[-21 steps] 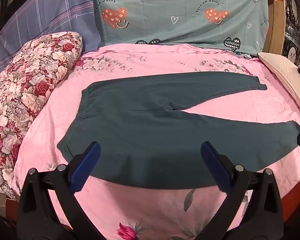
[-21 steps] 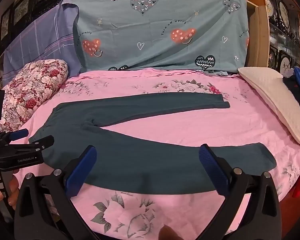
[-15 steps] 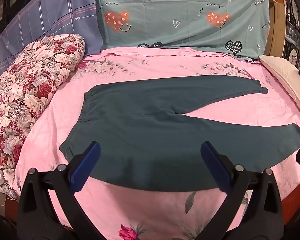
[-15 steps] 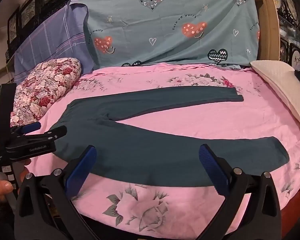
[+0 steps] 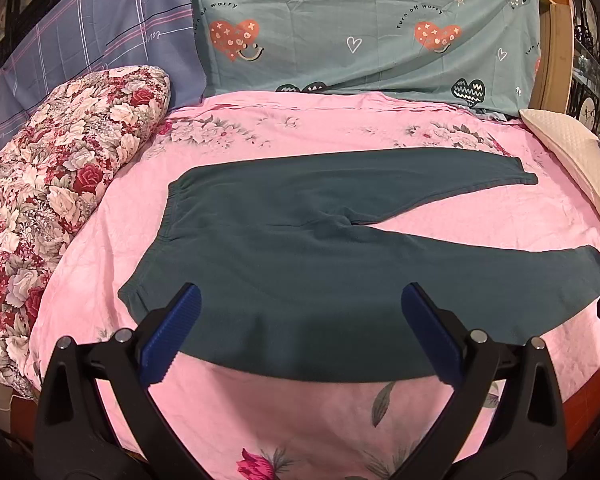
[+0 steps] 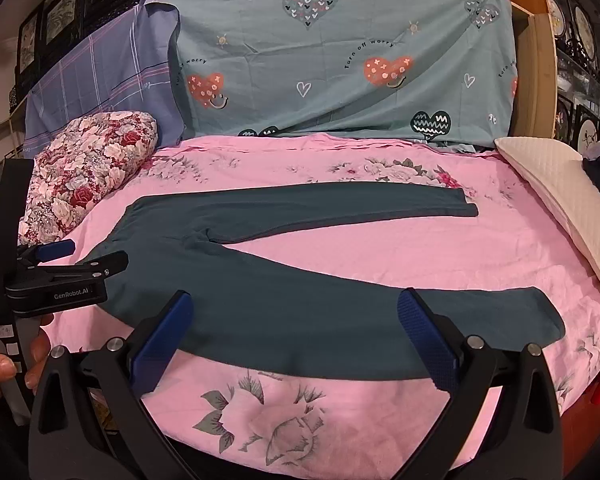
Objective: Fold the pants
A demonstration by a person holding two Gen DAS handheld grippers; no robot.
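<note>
— Where are the pants [image 5: 300, 264] right now?

— Flat on the pink floral bedsheet [image 5: 308, 412], unfolded. The waistband sits at the left, and the two legs run off to the right, splitting apart like a narrow V — one leg lies farther back, the other comes along the near edge of the bed.

— And the grippers?

— Both hover over the near side of the bed, apart from the cloth. The left gripper [image 5: 300, 332] has its blue-padded fingers [image 5: 172, 332] spread wide with nothing between them; it faces the near hem of the seat and the near leg. The right gripper [image 6: 296, 336] is spread just the same, empty, looking across the near leg toward its cuff.

— Can you see one from the other?

— Yes — in the right wrist view the left gripper [image 6: 82, 258] pokes in from the left edge, just beside the waistband, with the person's hand [image 6: 4, 364] wrapped around its handle.

— What else is on the bed?

— A rose-patterned quilt roll [image 5: 56, 200] at the far left, a cream pillow [image 6: 564, 204] at the right, and a teal sheet with hearts [image 6: 340, 72] draped upright along the back, with a purple plaid sheet [image 5: 100, 44] beside it on the left.
</note>
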